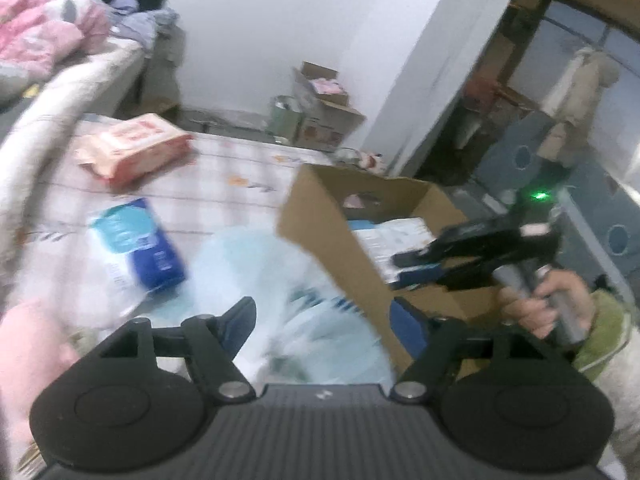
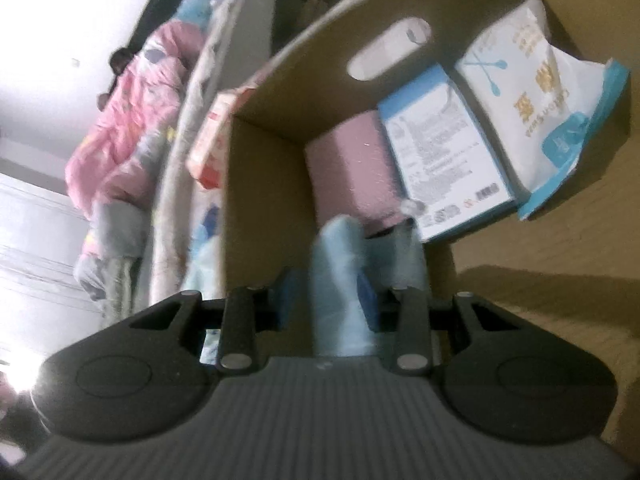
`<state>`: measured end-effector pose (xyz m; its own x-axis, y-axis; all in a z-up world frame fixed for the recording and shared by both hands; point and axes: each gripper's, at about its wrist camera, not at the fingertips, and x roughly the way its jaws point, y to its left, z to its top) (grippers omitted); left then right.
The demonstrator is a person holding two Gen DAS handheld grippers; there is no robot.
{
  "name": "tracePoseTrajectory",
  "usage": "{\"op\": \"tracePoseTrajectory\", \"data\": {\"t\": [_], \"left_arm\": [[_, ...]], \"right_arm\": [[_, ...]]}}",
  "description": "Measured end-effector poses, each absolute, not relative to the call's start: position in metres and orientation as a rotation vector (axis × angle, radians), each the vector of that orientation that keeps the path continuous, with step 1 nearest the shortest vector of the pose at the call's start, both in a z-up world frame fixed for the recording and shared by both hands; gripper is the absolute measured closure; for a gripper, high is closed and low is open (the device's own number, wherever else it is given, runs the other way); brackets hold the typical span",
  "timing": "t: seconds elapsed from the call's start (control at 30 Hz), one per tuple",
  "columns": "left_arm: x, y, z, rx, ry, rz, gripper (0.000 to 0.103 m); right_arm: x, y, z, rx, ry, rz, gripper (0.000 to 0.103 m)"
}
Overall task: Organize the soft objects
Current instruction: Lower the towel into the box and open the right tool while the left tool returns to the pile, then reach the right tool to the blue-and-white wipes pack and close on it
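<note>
A blurred pale blue plastic pack (image 1: 280, 280) lies on the bed against the outer wall of a cardboard box (image 1: 320, 208). My left gripper (image 1: 324, 312) is open around the pack, its pads spread wide. My right gripper (image 1: 400, 268) hovers over the box. In the right wrist view a pale blue fold of film (image 2: 340, 280) stands between the right gripper's (image 2: 330, 292) parted jaws, with a gap at the left pad. Inside the box (image 2: 280, 100) are a pink pack (image 2: 348, 168), a blue-and-white pack (image 2: 440, 152) and a white pack (image 2: 540, 80).
On the checked bed sheet (image 1: 224, 184) lie a pink-red tissue pack (image 1: 136, 148) and a blue-and-white pack (image 1: 136, 244). A beige blanket (image 1: 40, 128) and a pink quilt (image 1: 36, 40) pile up at the left. Cartons (image 1: 320, 108) stand by the far wall. A green-sleeved hand (image 1: 540, 308) holds the right gripper.
</note>
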<state>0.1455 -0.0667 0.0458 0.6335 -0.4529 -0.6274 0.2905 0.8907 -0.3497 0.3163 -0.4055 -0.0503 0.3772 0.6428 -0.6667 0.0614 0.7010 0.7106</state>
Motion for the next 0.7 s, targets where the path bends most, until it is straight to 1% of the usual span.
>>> {"op": "tracePoseTrajectory", "data": {"t": [0.07, 0.23, 0.33, 0.43, 0.5, 0.7], "left_arm": [[0.136, -0.055, 0.044, -0.222, 0.773, -0.394, 0.025], [0.111, -0.027, 0.038, -0.241, 0.761, -0.305, 0.022], [0.096, -0.013, 0.038, -0.231, 0.750, -0.258, 0.021], [0.085, -0.001, 0.040, -0.230, 0.730, -0.232, 0.019], [0.080, 0.005, 0.041, -0.228, 0.719, -0.221, 0.018], [0.075, 0.015, 0.041, -0.246, 0.706, -0.222, 0.017]], "right_arm": [[0.318, -0.403, -0.055, 0.748, 1.156, 0.422, 0.069], [0.322, -0.404, -0.092, 0.844, 1.247, 0.351, 0.068], [0.318, -0.405, -0.090, 0.861, 1.236, 0.338, 0.067], [0.309, -0.407, -0.070, 0.850, 1.184, 0.347, 0.066], [0.302, -0.408, -0.051, 0.828, 1.142, 0.356, 0.061], [0.284, -0.395, 0.006, 0.733, 1.056, 0.405, 0.058]]}}
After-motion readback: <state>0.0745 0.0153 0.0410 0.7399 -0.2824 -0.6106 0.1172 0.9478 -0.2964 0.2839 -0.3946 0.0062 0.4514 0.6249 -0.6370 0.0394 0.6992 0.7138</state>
